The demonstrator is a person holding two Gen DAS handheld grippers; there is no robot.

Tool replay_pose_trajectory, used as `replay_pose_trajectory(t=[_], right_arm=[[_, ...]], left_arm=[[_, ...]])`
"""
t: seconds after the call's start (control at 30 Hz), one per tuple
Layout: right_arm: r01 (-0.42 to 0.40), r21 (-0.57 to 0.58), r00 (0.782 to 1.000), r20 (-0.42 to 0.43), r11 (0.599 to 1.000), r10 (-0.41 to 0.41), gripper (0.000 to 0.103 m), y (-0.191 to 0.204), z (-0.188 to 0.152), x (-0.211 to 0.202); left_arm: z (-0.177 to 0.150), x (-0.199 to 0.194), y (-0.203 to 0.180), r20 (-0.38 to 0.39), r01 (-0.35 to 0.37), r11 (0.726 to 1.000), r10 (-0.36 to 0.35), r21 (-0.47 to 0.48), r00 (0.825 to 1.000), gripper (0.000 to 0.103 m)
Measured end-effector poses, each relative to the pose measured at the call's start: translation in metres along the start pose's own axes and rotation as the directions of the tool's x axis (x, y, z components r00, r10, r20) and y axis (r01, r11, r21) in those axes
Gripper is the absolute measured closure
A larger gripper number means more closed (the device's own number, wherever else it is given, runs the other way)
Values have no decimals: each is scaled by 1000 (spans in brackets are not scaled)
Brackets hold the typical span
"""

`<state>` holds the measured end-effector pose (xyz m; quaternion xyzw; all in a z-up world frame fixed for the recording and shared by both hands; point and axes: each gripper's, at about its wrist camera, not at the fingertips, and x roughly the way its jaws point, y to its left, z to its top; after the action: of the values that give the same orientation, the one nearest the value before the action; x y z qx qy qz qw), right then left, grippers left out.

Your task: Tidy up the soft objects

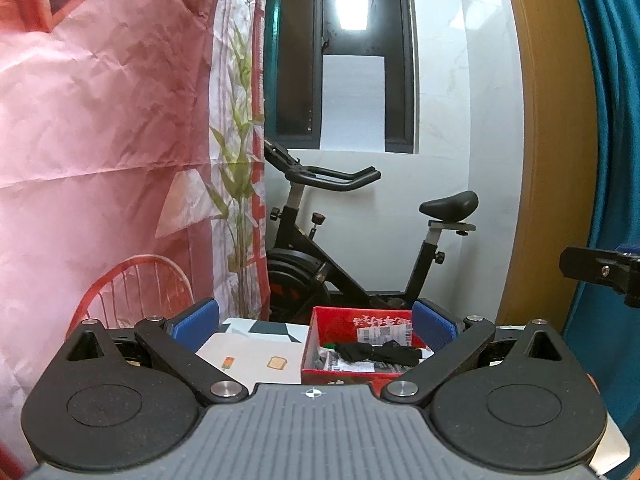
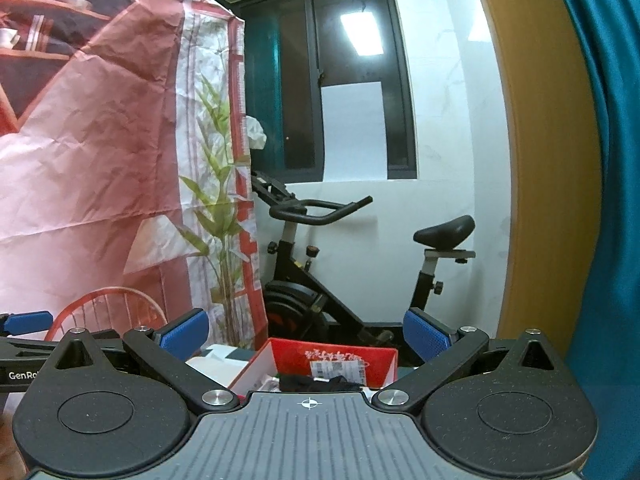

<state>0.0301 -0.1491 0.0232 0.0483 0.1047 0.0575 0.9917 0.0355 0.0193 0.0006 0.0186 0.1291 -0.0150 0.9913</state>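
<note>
Black cloth lies in red box; both tongs gape empty.

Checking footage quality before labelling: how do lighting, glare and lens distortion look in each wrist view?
Left wrist view: the ceiling-light reflection in the window blows out to white; the orange door frame bows from fisheye; the red box stays sharp. Right wrist view: same window glare, same bowed frame, a pink cast on the backdrop, dark corner vignetting.
</note>
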Motion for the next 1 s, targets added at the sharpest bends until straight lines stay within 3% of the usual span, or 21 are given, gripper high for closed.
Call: replay_pose_trajectory(t=[1.0], right_arm=[[12, 16, 1000, -9, 1000, -12, 0, 1, -3, -1]], left_arm=[[0, -3, -2, -8, 6, 1000, -6, -5, 1000, 0]])
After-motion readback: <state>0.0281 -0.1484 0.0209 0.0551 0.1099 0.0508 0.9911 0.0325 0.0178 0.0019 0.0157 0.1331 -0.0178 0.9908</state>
